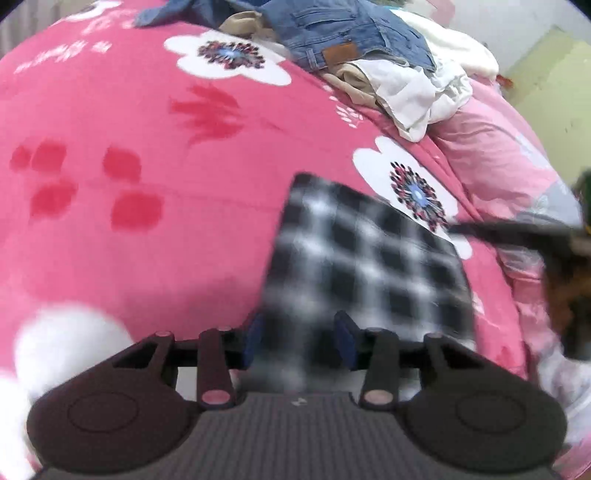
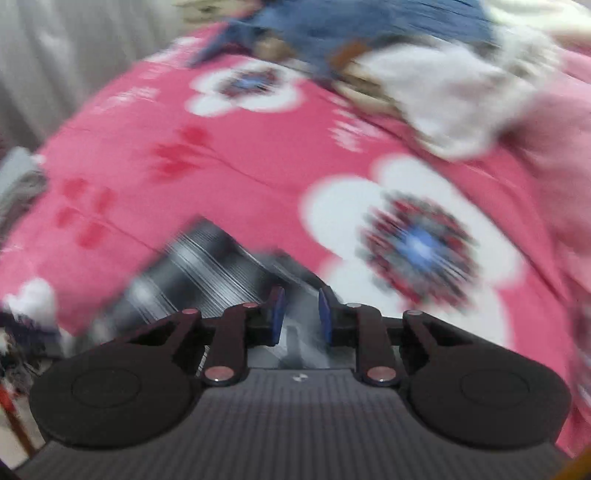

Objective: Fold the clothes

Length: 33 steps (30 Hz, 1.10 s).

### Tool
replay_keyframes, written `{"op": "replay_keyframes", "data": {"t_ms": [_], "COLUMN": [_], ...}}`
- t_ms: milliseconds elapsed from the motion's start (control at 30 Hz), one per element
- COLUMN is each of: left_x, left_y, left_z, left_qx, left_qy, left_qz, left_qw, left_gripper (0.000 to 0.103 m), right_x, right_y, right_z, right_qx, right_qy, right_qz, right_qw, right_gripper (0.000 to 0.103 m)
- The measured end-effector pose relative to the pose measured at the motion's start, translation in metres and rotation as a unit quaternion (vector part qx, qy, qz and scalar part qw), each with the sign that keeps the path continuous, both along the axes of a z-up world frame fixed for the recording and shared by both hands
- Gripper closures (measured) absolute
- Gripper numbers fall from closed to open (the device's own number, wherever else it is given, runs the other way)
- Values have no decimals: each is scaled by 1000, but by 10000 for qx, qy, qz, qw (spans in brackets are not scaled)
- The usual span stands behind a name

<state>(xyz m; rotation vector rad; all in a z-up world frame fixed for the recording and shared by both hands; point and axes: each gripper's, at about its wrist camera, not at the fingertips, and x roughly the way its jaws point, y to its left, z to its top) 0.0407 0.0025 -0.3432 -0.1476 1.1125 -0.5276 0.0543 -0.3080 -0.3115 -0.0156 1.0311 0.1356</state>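
Note:
A folded black-and-white plaid cloth (image 1: pixel 369 254) lies on the pink flowered bedspread (image 1: pixel 147 147). My left gripper (image 1: pixel 300 339) hovers over the cloth's near end, open, its blue pads wide apart with the plaid showing between and beyond them. In the right wrist view the same plaid cloth (image 2: pixel 199 266) is blurred by motion and reaches in from the left. My right gripper (image 2: pixel 301 317) has its fingers drawn narrow on the cloth's edge. From the left wrist view, the right gripper (image 1: pixel 517 230) is a dark shape at the cloth's far right corner.
A heap of unfolded clothes sits at the far side of the bed: blue jeans (image 1: pixel 332 33), a white garment (image 1: pixel 413 96) and a beige one (image 1: pixel 354 81). A pale pink quilt (image 1: pixel 498 147) lies on the right. A grey curtain (image 2: pixel 55 55) hangs at the left.

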Motion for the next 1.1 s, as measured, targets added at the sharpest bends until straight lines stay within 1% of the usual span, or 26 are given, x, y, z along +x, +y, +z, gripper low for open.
{"op": "replay_keyframes", "data": {"t_ms": [67, 200, 300, 367, 467, 533, 600, 667, 767, 867, 933, 967, 1000, 1033, 1100], "left_x": [21, 52, 63, 67, 69, 67, 65, 64, 64, 62, 62, 62, 62, 62, 62], "left_y": [-7, -38, -72, -90, -107, -110, -111, -111, -109, -108, -108, -108, -108, -107, -106], "left_z": [-4, -6, -7, -14, -23, -23, -23, -24, -25, -26, -27, -27, -27, -27, -26], "left_qx": [140, 137, 99, 175, 293, 355, 423, 499, 570, 652, 669, 661, 653, 635, 592], "left_qy": [-181, -541, -722, -727, -640, -745, -821, -839, -855, -931, -961, -959, -957, -948, -927], "left_qz": [-290, -908, -1314, -1466, -1554, -1658, -1760, -1823, -1836, -1835, -1807, -1779, -1750, -1717, -1666], "left_qw": [9993, 9943, 9886, 9864, 9853, 9827, 9800, 9784, 9776, 9764, 9765, 9771, 9777, 9785, 9799], "left_gripper": [61, 62, 62, 62, 63, 62, 62, 62, 62, 61, 61, 61, 61, 61, 61], "right_x": [-7, -12, -16, -18, -26, -23, -10, 8, 36, 62, 74, 78, 80, 82, 84], "right_y": [-5, -8, -9, -11, -13, -16, -17, -8, 6, 14, 18, 19, 20, 20, 20], "right_z": [-8, -29, -45, -56, -40, -30, -29, -35, -45, -54, -59, -59, -58, -56, -50], "right_qx": [-30, 36, 86, 119, 183, 377, 656, 584, 372, 221, 275, 393, 487, 570, 783], "right_qy": [87, 84, 82, 81, -127, -357, -478, -436, -409, -259, 6, 141, 260, 372, 581], "right_qz": [-310, -759, -1094, -1317, -1254, -1002, -325, 591, 1665, 2381, 2744, 2928, 3075, 3210, 3417], "right_qw": [9995, 9971, 9939, 9912, 9919, 9936, 9962, 9956, 9845, 9706, 9612, 9553, 9499, 9446, 9347], "right_gripper": [85, 87, 87, 87, 86, 85, 84, 78, 71, 61, 61, 71, 90, 94, 96]}}
